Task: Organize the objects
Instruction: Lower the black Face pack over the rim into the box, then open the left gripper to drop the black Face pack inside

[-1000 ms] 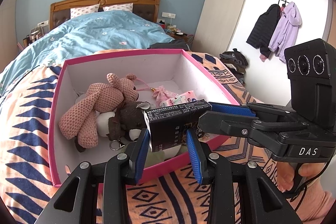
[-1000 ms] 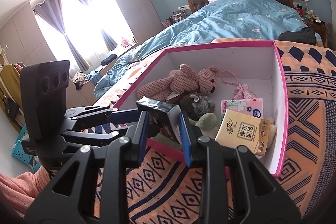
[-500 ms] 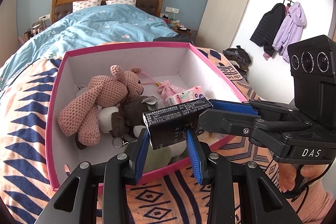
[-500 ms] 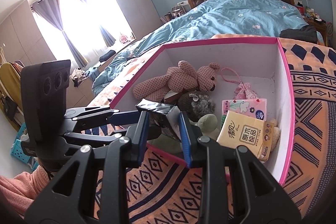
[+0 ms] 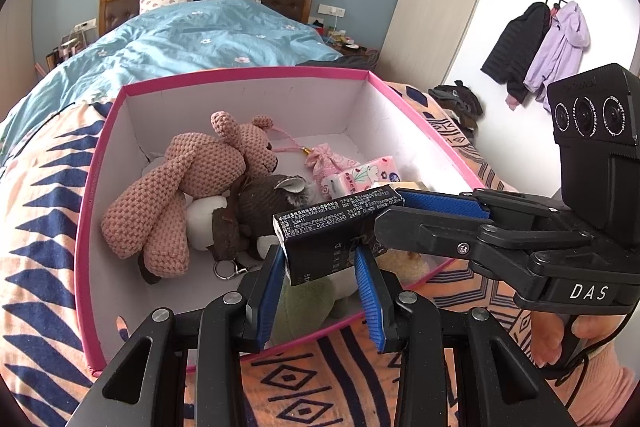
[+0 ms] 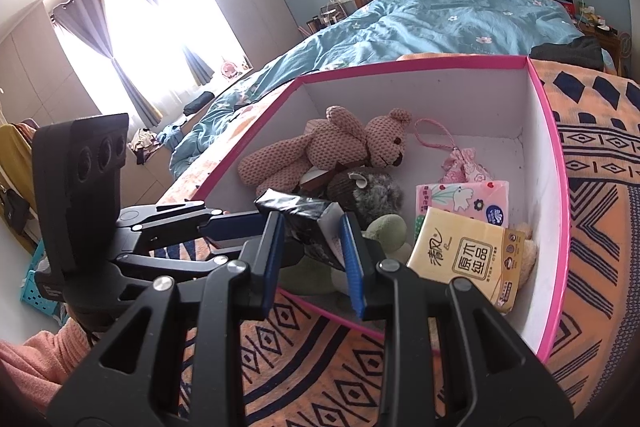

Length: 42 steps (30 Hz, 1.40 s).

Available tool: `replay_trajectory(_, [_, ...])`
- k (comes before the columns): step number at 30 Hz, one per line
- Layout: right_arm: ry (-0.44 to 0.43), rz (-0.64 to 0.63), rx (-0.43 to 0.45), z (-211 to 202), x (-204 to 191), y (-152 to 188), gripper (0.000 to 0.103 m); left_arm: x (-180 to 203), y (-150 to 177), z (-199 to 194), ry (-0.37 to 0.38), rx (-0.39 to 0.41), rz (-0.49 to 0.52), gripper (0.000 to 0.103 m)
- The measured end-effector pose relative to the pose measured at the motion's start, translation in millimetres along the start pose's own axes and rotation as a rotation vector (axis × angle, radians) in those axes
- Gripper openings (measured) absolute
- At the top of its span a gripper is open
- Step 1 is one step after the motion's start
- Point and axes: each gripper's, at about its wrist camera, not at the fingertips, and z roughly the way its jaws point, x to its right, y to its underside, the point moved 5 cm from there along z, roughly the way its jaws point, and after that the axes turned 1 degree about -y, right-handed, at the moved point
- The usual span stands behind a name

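A black tissue pack (image 5: 328,235) with white print hangs over the near edge of the pink box (image 5: 240,75). My left gripper (image 5: 318,259) is shut on its lower end. From the right, my right gripper (image 5: 394,211) is shut on its other end. In the right wrist view the same pack (image 6: 304,219) sits between the blue pads of the right gripper (image 6: 310,227), and the left gripper (image 6: 260,231) reaches in from the left. The box (image 6: 400,67) holds a pink knitted bear (image 6: 332,151), a brown plush (image 6: 364,187), a green plush (image 6: 388,231), a pink tissue pack (image 6: 464,199) and a yellow tissue pack (image 6: 468,255).
The box stands on an orange and navy patterned blanket (image 5: 40,247) at the foot of a bed with a blue duvet (image 5: 200,39). A small pink pouch (image 5: 328,159) lies at the back of the box. Coats (image 5: 536,51) hang on the right wall. A hand (image 5: 560,343) grips the right tool.
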Motion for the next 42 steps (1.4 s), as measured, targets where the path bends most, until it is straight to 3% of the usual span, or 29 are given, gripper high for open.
replay_trajectory(22, [0.023,0.037,-0.027,17,17,-1,0.032,-9,-4,17,-0.021,-0.019,-0.012,0.036])
replay_trajectory(29, [0.069,0.032,-0.035,24,23,0,0.032,-15,-3,20,-0.047,-0.013,-0.02,0.037])
replay_trajectory(32, [0.086,0.029,-0.033,23,24,1,0.032,-16,-1,14,-0.065,0.018,-0.013,0.045])
replay_trajectory(34, [0.106,0.013,-0.015,20,21,2,0.034,-18,2,5,-0.075,0.048,-0.016,0.06])
replay_trajectory(38, [0.127,-0.022,0.028,2,12,5,0.043,-15,12,-18,-0.103,0.121,0.005,0.073])
replay_trajectory(40, [0.141,-0.053,0.043,-8,4,10,0.048,-13,19,-32,-0.107,0.161,0.01,0.088])
replay_trajectory(42, [0.15,-0.085,0.056,-18,-5,17,0.053,-10,27,-47,-0.121,0.204,0.018,0.089])
